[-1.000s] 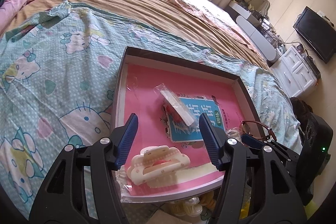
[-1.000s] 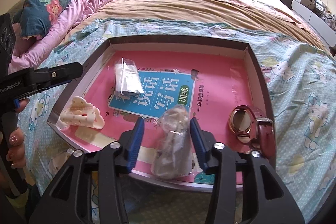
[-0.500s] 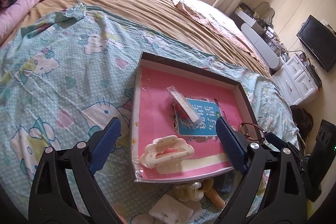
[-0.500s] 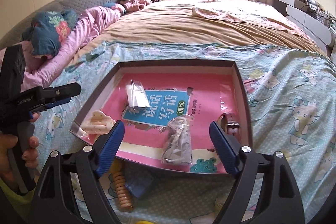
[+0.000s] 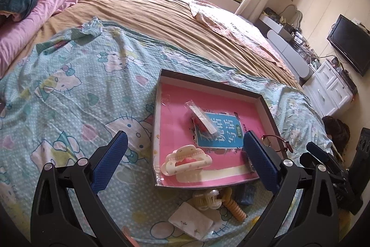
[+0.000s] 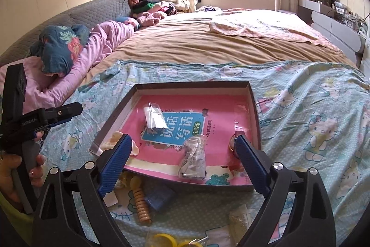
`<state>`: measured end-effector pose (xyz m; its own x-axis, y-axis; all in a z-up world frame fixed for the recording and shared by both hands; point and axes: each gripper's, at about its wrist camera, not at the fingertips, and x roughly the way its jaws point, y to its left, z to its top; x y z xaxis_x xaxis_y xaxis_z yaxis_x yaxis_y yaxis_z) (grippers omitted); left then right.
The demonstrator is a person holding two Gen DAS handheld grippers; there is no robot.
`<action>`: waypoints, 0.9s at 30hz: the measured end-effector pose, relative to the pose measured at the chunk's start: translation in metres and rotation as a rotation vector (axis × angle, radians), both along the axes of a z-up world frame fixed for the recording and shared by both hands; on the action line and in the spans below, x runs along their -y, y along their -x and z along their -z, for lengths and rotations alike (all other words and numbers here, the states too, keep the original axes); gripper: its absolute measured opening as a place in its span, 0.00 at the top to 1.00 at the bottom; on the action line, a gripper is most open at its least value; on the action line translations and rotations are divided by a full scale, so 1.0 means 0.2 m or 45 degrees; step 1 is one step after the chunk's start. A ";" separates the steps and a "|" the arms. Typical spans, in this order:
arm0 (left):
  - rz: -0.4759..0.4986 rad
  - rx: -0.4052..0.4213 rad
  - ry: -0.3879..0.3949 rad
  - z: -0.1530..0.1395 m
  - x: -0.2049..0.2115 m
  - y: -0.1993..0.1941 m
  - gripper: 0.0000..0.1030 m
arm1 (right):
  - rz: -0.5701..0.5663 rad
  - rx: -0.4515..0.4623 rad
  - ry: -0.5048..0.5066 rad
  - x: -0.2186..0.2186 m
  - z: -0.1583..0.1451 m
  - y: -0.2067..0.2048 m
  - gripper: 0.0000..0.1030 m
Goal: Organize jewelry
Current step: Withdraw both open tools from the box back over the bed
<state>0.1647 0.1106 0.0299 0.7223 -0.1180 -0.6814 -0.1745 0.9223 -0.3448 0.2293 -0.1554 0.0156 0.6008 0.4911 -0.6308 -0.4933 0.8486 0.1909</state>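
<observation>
Now both the left gripper (image 5: 183, 156) and the right gripper (image 6: 183, 160) hang with fingers wide apart and holding nothing above the box lid (image 6: 195, 85) on the bed, where one finger half hides the bracelet (image 6: 232, 143), and the crinkly bag (image 6: 193, 157) blurs what is inside.

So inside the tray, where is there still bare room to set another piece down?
Tray: bare pink along the far wall, plus the right side between the booklet and the right wall. Crowded: hair claw at the near-left corner, clear bag near the front, bracelet at near right.
</observation>
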 end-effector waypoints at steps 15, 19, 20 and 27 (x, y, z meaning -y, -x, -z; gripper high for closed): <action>0.016 0.058 -0.018 -0.08 0.06 0.12 0.09 | -0.004 0.049 -0.010 0.10 -0.07 0.11 0.12; 0.017 0.065 -0.036 -0.08 0.08 0.16 0.09 | -0.008 0.059 -0.010 0.13 -0.08 0.14 0.12; 0.019 0.066 -0.040 -0.08 0.08 0.17 0.09 | -0.010 0.059 -0.009 0.13 -0.08 0.15 0.12; 0.019 0.043 -0.062 -0.04 0.10 0.22 0.09 | -0.024 0.056 0.005 0.16 -0.07 0.20 0.12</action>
<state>0.1210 0.0898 0.0379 0.7433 -0.0966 -0.6620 -0.1494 0.9406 -0.3050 0.1887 -0.1882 0.0296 0.6188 0.5003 -0.6056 -0.5170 0.8398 0.1656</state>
